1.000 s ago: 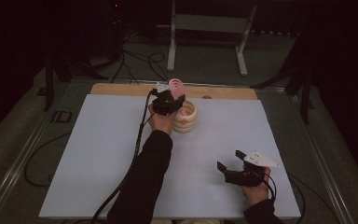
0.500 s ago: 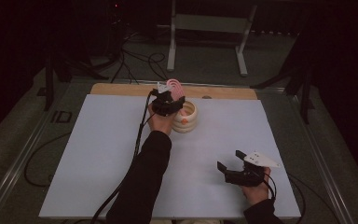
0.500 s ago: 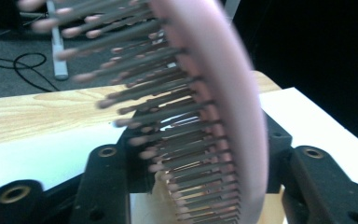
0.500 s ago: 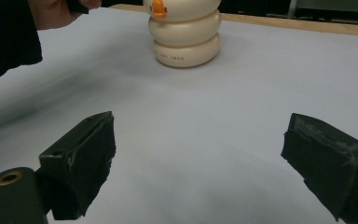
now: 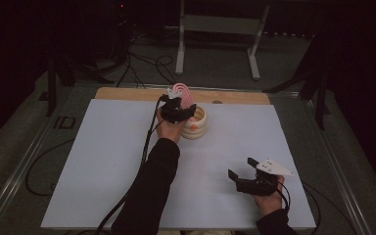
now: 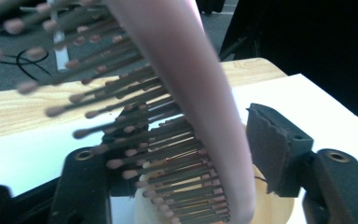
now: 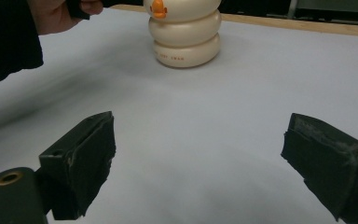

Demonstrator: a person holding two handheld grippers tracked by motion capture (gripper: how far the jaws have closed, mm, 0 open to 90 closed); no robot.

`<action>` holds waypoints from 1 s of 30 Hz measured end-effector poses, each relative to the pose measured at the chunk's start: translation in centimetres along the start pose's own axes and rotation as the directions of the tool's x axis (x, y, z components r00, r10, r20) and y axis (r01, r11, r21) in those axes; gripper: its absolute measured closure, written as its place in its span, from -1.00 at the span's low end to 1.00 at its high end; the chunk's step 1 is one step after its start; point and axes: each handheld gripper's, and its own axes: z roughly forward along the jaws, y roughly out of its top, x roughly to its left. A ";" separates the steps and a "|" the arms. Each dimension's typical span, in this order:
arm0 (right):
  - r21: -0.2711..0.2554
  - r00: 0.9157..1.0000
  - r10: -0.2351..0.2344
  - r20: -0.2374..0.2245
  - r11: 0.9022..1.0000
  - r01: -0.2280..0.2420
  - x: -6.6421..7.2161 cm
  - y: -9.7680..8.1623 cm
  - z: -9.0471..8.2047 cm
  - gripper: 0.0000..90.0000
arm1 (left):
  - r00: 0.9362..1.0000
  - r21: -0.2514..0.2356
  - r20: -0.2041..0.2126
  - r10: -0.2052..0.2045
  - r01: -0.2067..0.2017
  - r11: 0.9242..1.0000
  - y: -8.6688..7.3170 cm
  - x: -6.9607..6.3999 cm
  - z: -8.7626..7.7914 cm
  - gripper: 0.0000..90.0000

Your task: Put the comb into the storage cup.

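Counter: white sheet over a wooden top, bare wood strip along the far edge.
Room: dark; grey floor, loose cables, metal stand beyond the counter.
Holder: cream ringed pot, far centre of sheet.
Left claw: clamped on pink hairbrush, above the pot.
Right claw: jaws apart, near right.

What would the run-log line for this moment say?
left gripper: shut on pink hairbrush, over cream holder | right gripper: open, near table edge
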 end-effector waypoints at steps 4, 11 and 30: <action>0.000 1.000 0.000 0.000 1.000 0.000 0.0 0.0 0.0 -0.81 | 1.000 -0.002 -0.011 -0.003 0.003 1.000 -0.1 0.0 0.0 -0.22; 0.000 1.000 -0.001 0.000 1.000 0.001 0.0 -0.1 0.0 -0.81 | 0.999 0.004 -0.032 0.008 -0.008 1.000 -0.1 -0.1 0.0 -0.54; 0.006 1.000 0.004 0.005 1.000 -0.004 0.0 -0.2 -0.1 -0.81 | 0.998 0.021 -0.064 0.019 -0.018 1.000 -0.2 0.2 -0.1 -0.93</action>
